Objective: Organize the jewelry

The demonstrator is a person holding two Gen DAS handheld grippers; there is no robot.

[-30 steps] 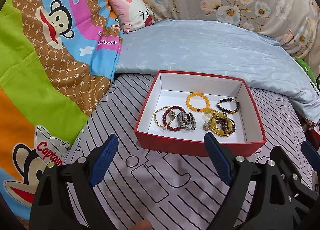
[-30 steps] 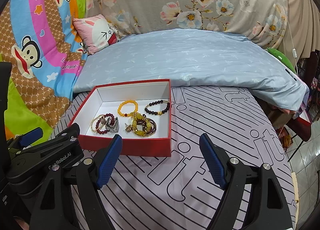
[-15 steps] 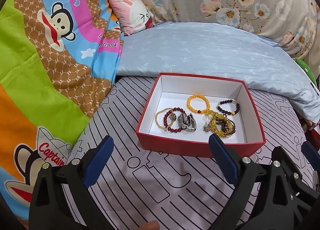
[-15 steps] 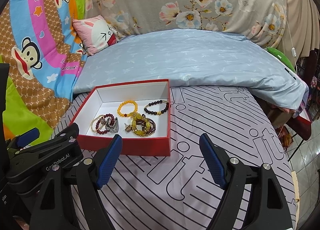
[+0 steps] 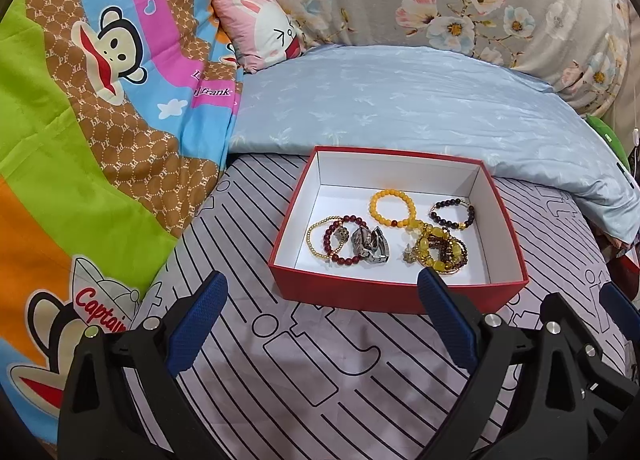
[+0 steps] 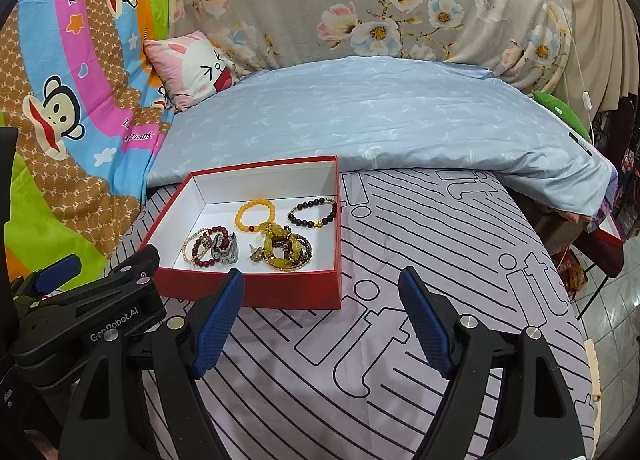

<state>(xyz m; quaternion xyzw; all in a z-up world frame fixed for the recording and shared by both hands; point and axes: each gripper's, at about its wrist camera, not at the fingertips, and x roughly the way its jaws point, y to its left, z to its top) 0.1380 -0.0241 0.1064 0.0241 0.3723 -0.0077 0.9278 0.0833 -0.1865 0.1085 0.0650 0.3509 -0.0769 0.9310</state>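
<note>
Left wrist view has the left claw (image 5: 320,324) nearest, its jaws spread wide after opening a little further, nothing between them, above the striped bed sheet (image 5: 320,372). Just past its fingertips sits the red box (image 5: 384,296) holding the jewelry: a gold bead bracelet (image 5: 316,240), a dark red bracelet (image 5: 344,242), a yellow bracelet (image 5: 394,208) and a dark bead bracelet (image 5: 452,214). Right wrist view shows the right claw (image 6: 322,324) wide and empty, the box ahead to its left, and a blue quilt (image 6: 380,120) beyond.
</note>
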